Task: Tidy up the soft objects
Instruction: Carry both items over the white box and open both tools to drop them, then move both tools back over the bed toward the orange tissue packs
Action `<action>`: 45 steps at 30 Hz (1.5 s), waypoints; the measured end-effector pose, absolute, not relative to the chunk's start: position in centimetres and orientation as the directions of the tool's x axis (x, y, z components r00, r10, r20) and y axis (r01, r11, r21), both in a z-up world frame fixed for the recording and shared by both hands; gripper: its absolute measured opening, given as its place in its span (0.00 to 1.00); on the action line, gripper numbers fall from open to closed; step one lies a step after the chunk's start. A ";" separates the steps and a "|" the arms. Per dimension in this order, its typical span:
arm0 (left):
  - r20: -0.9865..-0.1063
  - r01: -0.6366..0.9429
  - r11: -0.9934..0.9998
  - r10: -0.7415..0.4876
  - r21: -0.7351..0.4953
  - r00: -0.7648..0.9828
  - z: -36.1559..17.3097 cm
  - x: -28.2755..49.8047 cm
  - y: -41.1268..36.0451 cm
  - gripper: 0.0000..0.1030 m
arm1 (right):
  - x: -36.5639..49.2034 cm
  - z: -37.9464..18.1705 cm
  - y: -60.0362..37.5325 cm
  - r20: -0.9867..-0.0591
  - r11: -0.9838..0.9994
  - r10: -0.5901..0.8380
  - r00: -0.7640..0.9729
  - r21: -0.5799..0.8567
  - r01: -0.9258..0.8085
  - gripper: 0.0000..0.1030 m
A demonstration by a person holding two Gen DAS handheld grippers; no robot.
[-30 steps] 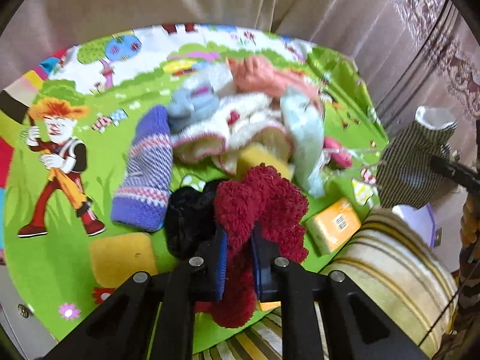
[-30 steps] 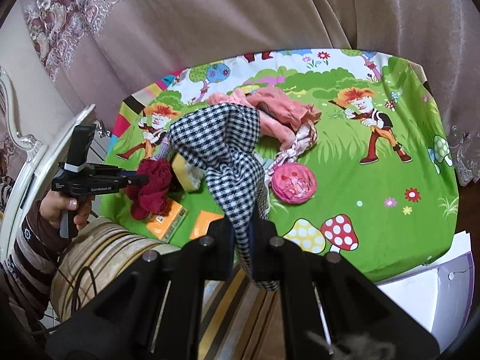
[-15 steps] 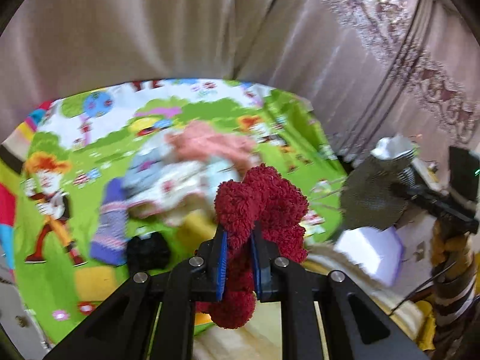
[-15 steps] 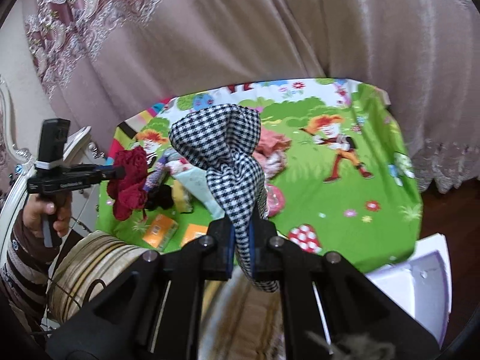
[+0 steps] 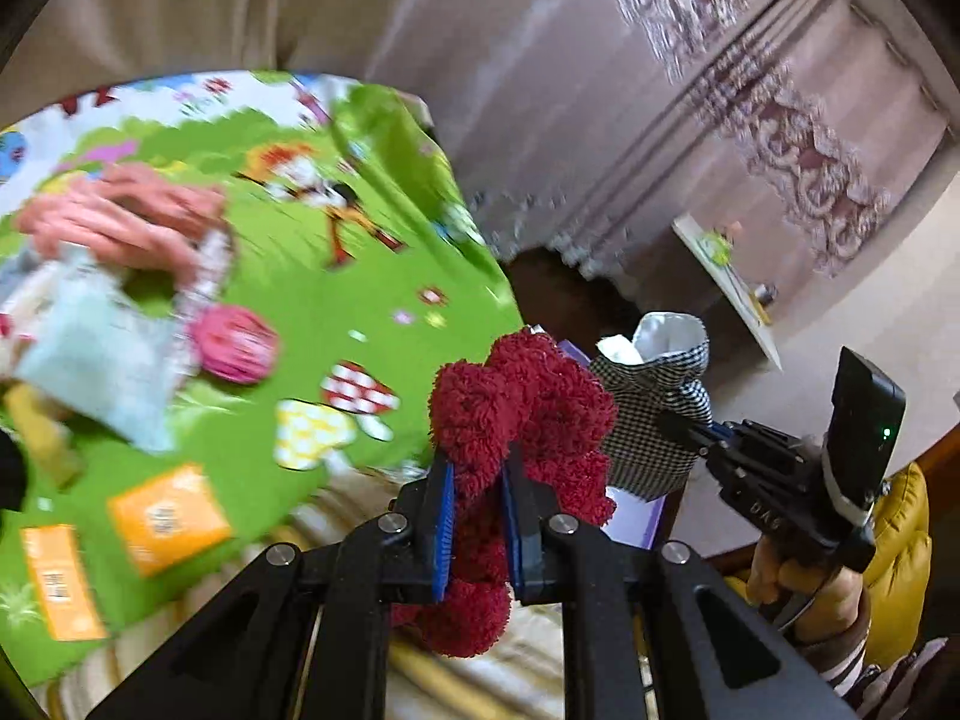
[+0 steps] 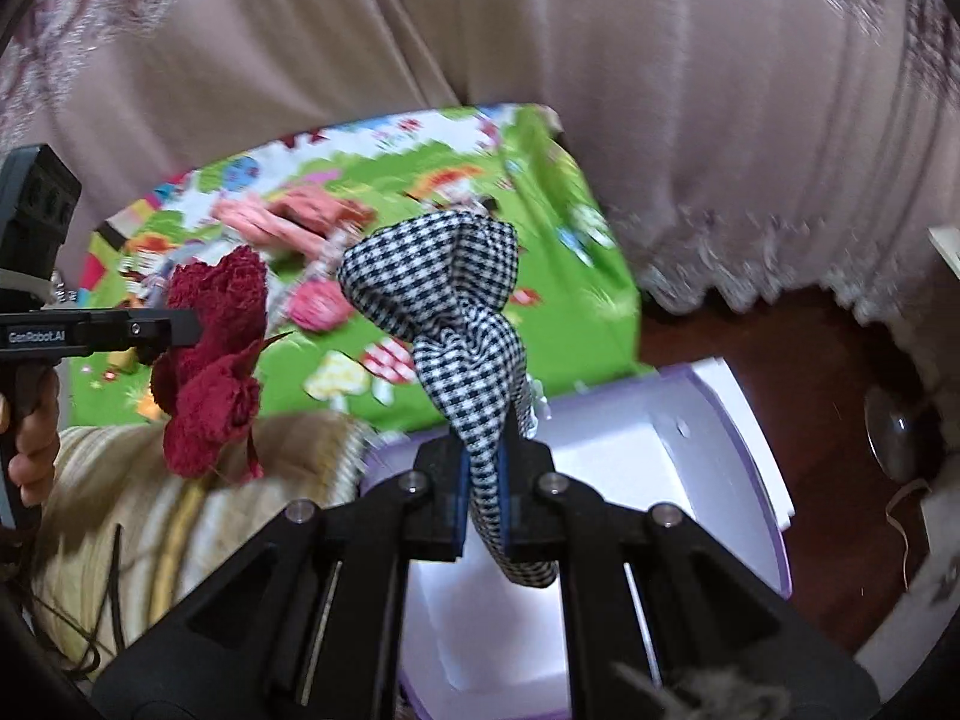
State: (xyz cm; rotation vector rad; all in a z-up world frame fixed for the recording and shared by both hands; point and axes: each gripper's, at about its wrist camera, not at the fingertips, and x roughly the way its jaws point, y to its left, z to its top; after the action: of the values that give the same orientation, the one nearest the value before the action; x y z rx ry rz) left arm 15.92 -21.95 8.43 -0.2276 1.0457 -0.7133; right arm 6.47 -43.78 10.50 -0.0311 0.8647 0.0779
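Observation:
My left gripper [image 5: 477, 486] is shut on a fluffy dark red cloth [image 5: 516, 414], held in the air past the table's right edge; it also shows in the right wrist view [image 6: 210, 360]. My right gripper [image 6: 483, 474] is shut on a black-and-white checked cloth [image 6: 444, 294], held over a white box with a purple rim [image 6: 690, 438]. The checked cloth [image 5: 654, 420] and the right gripper [image 5: 690, 441] show just behind the red cloth in the left wrist view. A pile of other soft things [image 5: 114, 264] lies on the green cartoon tablecloth [image 5: 336, 276].
A striped cushion [image 6: 138, 504] sits at the table's front edge beside the box. Orange packets [image 5: 162, 516] and a pink round item [image 5: 237, 342] lie on the tablecloth. Curtains [image 6: 540, 48] hang behind the table. Dark wooden floor [image 6: 780, 354] lies to the right.
Both grippers have swung right, away from the table, carrying their cloths. The white box has come under the right gripper. The two grippers are now close together.

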 end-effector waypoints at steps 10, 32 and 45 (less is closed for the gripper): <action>-0.754 0.452 0.754 -0.615 -0.477 0.229 5.2 15.0 -28.7 0.16 | 5.0 7.7 -48.2 -0.801 1.000 -0.010 0.599 0.007 0.026 0.10; -0.736 0.418 0.784 -0.599 -0.459 0.316 5.6 13.7 -23.7 0.54 | 5.1 7.7 -46.6 -0.780 0.997 -0.012 0.626 0.037 0.065 0.72; -0.755 0.252 0.858 -0.513 -0.447 0.408 5.0 11.0 -12.5 0.54 | 6.4 8.1 -41.4 -0.770 0.998 0.055 0.635 0.057 -0.018 0.72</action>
State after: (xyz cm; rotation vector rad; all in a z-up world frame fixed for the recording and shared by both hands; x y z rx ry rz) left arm 11.01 -12.54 5.02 -0.2819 1.0454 -0.4898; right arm 6.38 -41.43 8.12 0.0451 0.8812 0.0420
